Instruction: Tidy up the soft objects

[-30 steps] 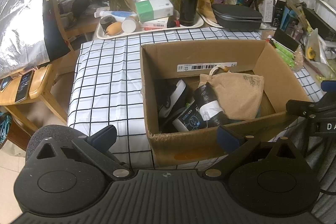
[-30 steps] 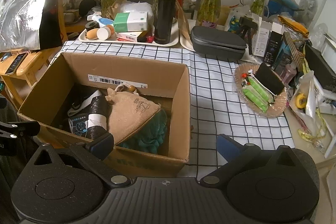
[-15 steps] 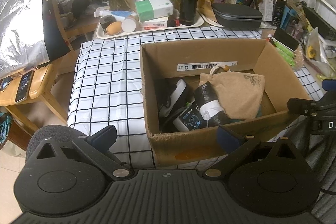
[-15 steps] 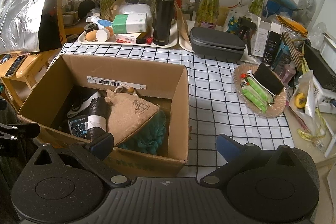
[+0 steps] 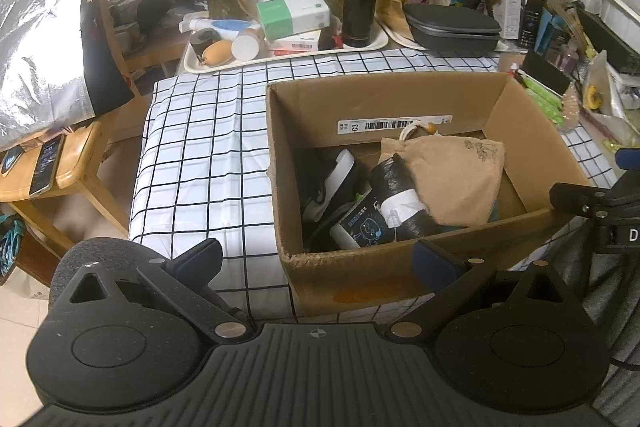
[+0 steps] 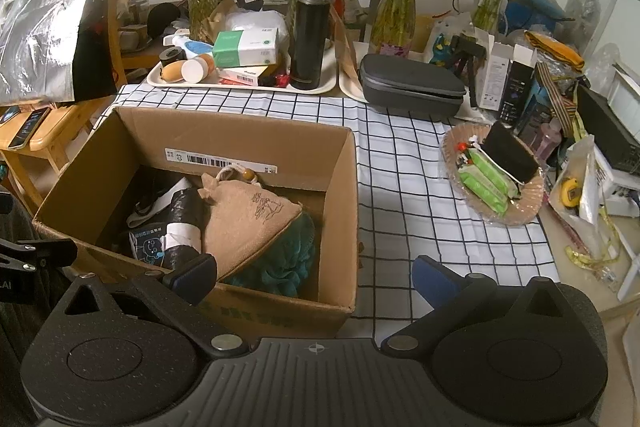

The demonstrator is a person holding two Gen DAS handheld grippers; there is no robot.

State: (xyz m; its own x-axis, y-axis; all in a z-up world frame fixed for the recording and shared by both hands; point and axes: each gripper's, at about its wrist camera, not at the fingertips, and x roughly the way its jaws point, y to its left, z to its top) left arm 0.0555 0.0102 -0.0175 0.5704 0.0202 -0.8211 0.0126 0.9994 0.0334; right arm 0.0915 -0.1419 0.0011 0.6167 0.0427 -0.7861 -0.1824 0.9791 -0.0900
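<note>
An open cardboard box (image 5: 384, 99) stands on the checked tablecloth and also shows in the right wrist view (image 6: 240, 135). Inside lie a tan burlap pouch (image 5: 448, 171), a black roll with a white band (image 5: 396, 191), a black-and-white shoe (image 5: 332, 183) and a small printed pack (image 5: 362, 227). A teal mesh puff (image 6: 280, 259) shows under the pouch (image 6: 244, 219). My left gripper (image 5: 320, 261) is open and empty, low in front of the box's near wall. My right gripper (image 6: 316, 277) is open and empty at the box's near right corner.
A white tray (image 6: 240, 87) with a tissue box, bottles and a black flask (image 6: 310, 31) stands behind the box, beside a grey case (image 6: 408, 87). A woven dish (image 6: 496, 179) of green packets lies at right. Vases line the back. A wooden stool (image 5: 48, 167) with a phone stands left.
Both views have shifted only slightly; the grippers stay open and the box contents have not moved.
</note>
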